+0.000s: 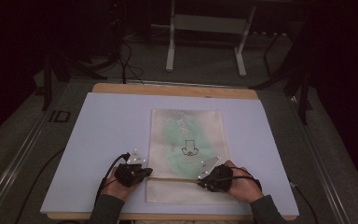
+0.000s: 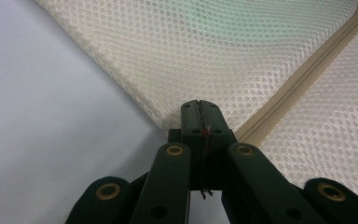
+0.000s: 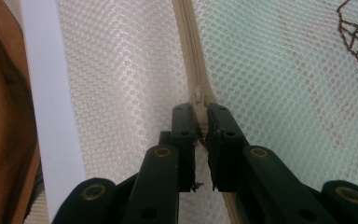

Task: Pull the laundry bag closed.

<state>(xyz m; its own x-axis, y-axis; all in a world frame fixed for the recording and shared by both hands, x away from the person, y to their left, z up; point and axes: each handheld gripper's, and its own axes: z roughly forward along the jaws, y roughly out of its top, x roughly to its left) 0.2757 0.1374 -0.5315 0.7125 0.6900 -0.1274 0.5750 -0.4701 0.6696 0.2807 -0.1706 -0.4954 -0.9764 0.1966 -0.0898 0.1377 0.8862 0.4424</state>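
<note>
Mesh bag (image 1: pixel 186 140), cream, lying flat near the middle of the pale sheet (image 1: pixel 102 140), green item showing through the netting. Dark outline emblem (image 1: pixel 189 148) stitched on the bag's face; no readable lettering on it. Letters "ID" (image 1: pixel 58 116) reading on the dark surface left of the sheet.

Zipper (image 1: pixel 172 178) running across the bag's near end. Left gripper (image 2: pixel 199 108) sitting at the bag's left edge, where the zipper ends; jaws pressing together, pinching the mesh edge there. Right gripper (image 3: pixel 200 114) sitting toward the right end of the zipper; jaws closing on the zipper pull (image 3: pixel 197 99), tape running away between them.

Wooden board (image 1: pixel 175 89) showing beyond the sheet's far edge, metal frame legs (image 1: pixel 170 46) standing farther off
</note>
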